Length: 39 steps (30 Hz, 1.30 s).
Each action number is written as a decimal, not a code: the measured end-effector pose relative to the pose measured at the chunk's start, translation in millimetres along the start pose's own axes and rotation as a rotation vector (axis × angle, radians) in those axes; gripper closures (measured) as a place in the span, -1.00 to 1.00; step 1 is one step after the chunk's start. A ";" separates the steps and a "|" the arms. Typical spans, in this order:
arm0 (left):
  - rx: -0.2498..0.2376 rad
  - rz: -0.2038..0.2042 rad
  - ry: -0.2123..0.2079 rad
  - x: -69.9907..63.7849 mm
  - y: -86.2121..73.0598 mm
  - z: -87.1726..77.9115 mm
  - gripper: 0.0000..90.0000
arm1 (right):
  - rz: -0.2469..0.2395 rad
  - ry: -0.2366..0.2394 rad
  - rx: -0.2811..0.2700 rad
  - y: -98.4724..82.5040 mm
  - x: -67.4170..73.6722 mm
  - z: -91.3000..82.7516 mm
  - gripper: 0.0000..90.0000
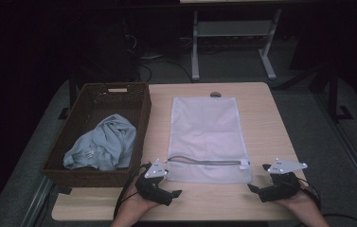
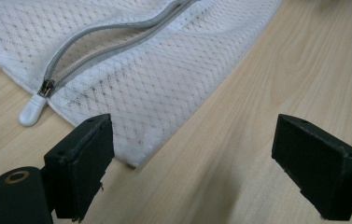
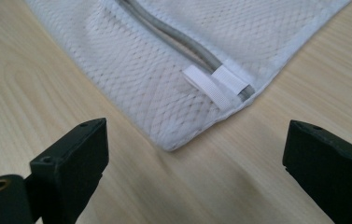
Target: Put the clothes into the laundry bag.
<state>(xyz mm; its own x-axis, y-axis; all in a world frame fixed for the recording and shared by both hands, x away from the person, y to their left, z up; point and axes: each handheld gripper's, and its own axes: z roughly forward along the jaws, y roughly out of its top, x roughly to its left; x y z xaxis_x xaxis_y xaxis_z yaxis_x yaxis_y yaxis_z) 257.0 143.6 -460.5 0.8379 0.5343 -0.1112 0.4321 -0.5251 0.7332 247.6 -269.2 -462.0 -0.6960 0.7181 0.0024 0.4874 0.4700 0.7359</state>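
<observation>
White mesh laundry bag lying flat on the counter, lengthwise from the far edge toward the near edge, roughly mid-counter. Grey zipper running across its near end, partly gaping, with a white pull tab at the bag's left end and a white fabric tab at the right end.

Left gripper near the near edge of the counter, just beside the bag's near left corner. Fingers spread wide, with nothing pinched between them; bare wood and the bag's corner showing in the gap, the corner lying close to the left-hand finger in the left gripper view, contact not clear.

Right gripper near the near right corner of the counter, just beside the bag's near right corner. Fingers likewise spread wide, empty, clear of the mesh; the bag's corner pointing into the gap without reaching either finger.

Brown woven basket along the left edge of the counter, beside the bag but apart from it, holding a crumpled light blue cloth. Small round dark object at the far edge, just beyond the bag's far end.
</observation>
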 end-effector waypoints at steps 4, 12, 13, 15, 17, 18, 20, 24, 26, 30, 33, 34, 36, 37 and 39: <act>0.004 0.007 -0.001 -1.3 -0.3 0.4 -0.72 | -0.002 -0.008 -0.014 4.9 -1.5 -2.1 -0.78; 0.003 0.014 0.003 -2.3 -0.5 0.2 -0.72 | 0.027 -0.019 -0.034 12.1 -9.3 -4.1 -0.70; 0.003 0.014 0.002 -2.5 -0.5 0.0 -0.72 | 0.028 -0.023 -0.037 13.2 -11.0 -4.0 -0.70; 0.002 0.015 0.002 -2.7 -0.3 -0.2 -0.72 | 0.032 -0.024 -0.036 14.4 -12.6 -3.7 -0.70; -0.005 0.017 0.002 -2.7 1.9 0.1 -0.72 | 0.028 -0.027 -0.035 19.2 -16.1 -2.7 -0.70; -0.005 0.017 0.002 -2.7 1.9 0.1 -0.72 | 0.031 -0.027 -0.036 21.3 -17.1 -2.2 -0.70; -0.007 0.021 0.003 -3.1 2.2 0.1 -0.72 | 0.032 -0.025 -0.039 23.5 -18.3 -2.0 -0.69; -0.004 0.028 -0.002 -4.4 0.2 -2.1 -0.72 | 0.024 -0.018 -0.043 31.7 -20.3 0.4 -0.69; -0.009 0.027 -0.003 -5.1 0.7 -2.2 -0.72 | 0.022 -0.013 -0.042 35.6 -20.6 1.9 -0.69; -0.002 0.028 -0.005 -5.0 0.0 -1.9 -0.72 | 0.016 -0.007 -0.046 42.1 -21.9 5.2 -0.68; -0.006 0.026 -0.006 -5.0 0.0 -2.1 -0.72 | 0.023 -0.003 -0.040 47.8 -25.2 8.8 -0.69; -0.006 0.026 -0.006 -5.0 0.0 -2.1 -0.72 | 0.023 -0.003 -0.040 47.8 -25.2 8.8 -0.69; -0.005 0.025 -0.005 -4.7 -0.3 -2.0 -0.72 | 0.028 -0.005 -0.041 51.8 -26.7 9.9 -0.69; -0.003 0.027 -0.003 -4.5 -0.5 -2.1 -0.72 | 0.028 -0.005 -0.046 55.9 -28.5 11.2 -0.69; -0.003 0.023 -0.004 -4.0 -0.7 -2.2 -0.72 | 0.034 -0.004 -0.048 59.5 -30.7 13.1 -0.69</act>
<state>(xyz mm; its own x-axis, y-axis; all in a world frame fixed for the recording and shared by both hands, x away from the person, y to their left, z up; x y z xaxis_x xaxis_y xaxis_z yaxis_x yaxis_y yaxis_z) 252.6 143.4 -459.1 0.8490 0.5195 -0.0966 0.4115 -0.5352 0.7377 304.8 -256.5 -427.1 -0.6773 0.7352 0.0259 0.4850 0.4197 0.7672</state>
